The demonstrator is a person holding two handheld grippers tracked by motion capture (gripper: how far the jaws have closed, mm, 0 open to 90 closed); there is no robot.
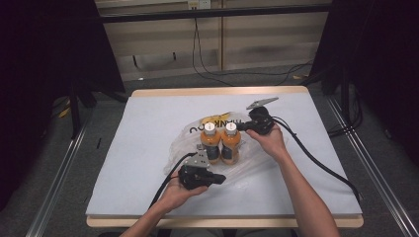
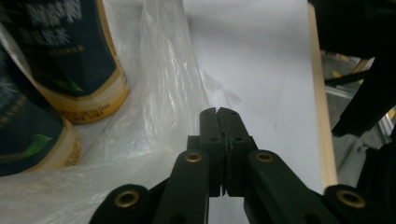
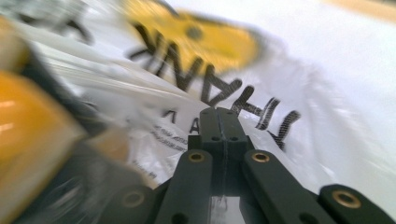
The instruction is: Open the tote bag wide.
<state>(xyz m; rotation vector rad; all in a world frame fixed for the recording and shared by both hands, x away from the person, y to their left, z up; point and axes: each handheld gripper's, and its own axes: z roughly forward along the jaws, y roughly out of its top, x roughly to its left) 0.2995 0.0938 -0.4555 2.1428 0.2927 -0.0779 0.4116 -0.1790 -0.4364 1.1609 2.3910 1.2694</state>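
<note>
Two orange drink bottles with white caps, the left bottle and the right bottle, stand side by side on a crumpled clear plastic bag with a yellow print. My left gripper lies just in front of the bottles, pointing right, jaws shut. In its own view the left gripper sits at the bag's edge with dark-labelled bottle bases at left. My right gripper points left beside the right bottle's neck. In its blurred view the right gripper is shut above the printed bag.
A pale grey mat covers the wooden table. Black cables trail from both grippers, the right one's cable looping toward the table's right edge. Dark frames and floor cables surround the table.
</note>
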